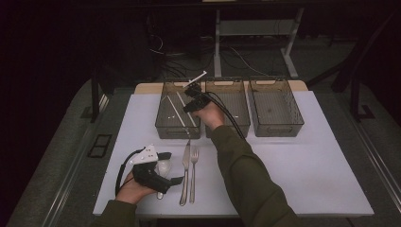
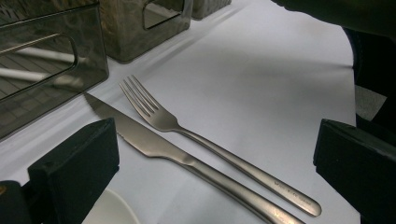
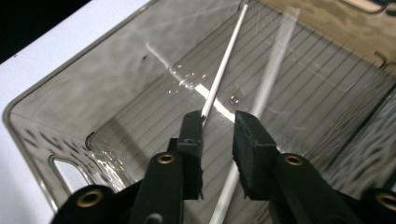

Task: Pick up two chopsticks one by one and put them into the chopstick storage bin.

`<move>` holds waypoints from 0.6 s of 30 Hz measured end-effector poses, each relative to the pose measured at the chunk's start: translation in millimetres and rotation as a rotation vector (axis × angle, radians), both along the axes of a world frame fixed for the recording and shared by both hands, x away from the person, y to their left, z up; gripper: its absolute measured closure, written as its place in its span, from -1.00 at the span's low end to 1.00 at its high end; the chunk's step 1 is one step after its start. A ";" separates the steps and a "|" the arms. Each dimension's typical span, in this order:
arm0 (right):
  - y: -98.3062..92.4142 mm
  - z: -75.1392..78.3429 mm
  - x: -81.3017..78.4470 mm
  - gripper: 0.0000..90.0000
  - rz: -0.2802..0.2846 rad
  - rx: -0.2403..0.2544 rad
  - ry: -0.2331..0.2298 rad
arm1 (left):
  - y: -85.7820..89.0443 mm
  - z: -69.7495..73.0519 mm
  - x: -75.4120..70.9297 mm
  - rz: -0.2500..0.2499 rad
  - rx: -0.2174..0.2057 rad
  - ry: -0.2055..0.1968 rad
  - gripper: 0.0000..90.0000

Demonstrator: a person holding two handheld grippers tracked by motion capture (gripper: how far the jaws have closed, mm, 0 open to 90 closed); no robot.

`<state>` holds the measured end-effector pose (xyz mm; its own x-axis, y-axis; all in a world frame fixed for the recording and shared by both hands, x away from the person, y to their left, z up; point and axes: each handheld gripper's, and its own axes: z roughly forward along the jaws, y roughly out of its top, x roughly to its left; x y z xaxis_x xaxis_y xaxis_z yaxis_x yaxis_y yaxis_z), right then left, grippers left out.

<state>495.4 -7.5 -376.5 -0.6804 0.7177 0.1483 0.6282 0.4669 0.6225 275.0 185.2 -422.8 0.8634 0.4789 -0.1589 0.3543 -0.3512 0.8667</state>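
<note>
Two white sticks (image 1: pixel 179 109) in upper-left bin (image 1: pixel 161 127); right gripper (image 3: pixel 219 126) above, jaws parted, empty. Knife (image 1: pixel 185 172), fork (image 1: pixel 193 172) unsorted; left gripper (image 2: pixel 215 154) wide open, empty.

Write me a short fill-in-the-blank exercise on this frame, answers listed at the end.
1. The right gripper hangs over the ____ of the three bins.
2. On the table, the fork lies right beside a ____.
3. The left bin holds two white ____.
4. The left gripper has its jaws ____.

Missing words: left; knife; sticks; open
</note>
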 end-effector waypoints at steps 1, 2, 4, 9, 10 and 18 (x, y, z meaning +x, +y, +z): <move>-1.4 1.3 -0.8 0.51 0.003 0.007 -0.007 | 0.0 0.0 0.0 0.000 0.000 0.000 -1.00; -3.1 2.8 -1.9 0.46 0.011 0.019 -0.010 | 0.0 0.0 0.0 0.000 0.000 0.000 -1.00; -6.9 5.8 -5.0 0.37 0.031 0.054 -0.023 | 0.2 -0.1 0.0 0.000 0.004 -0.002 -1.00; -21.4 12.5 -17.3 0.15 0.060 0.102 -0.056 | -0.2 -0.6 0.3 -0.002 0.014 -0.005 -1.00; -24.9 13.6 -19.9 0.11 0.067 0.113 -0.061 | -0.6 -0.7 0.0 0.000 0.013 -0.001 -1.00; -56.6 22.1 -42.5 -0.08 0.113 0.164 -0.100 | -0.6 -1.2 1.4 0.000 0.027 -0.006 -1.00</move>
<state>452.9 -64.0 -354.4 -0.7724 0.6077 0.1845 0.5089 0.4184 0.7523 276.4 184.6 -424.0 0.8641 0.4831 -0.1411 0.3495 -0.3745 0.8588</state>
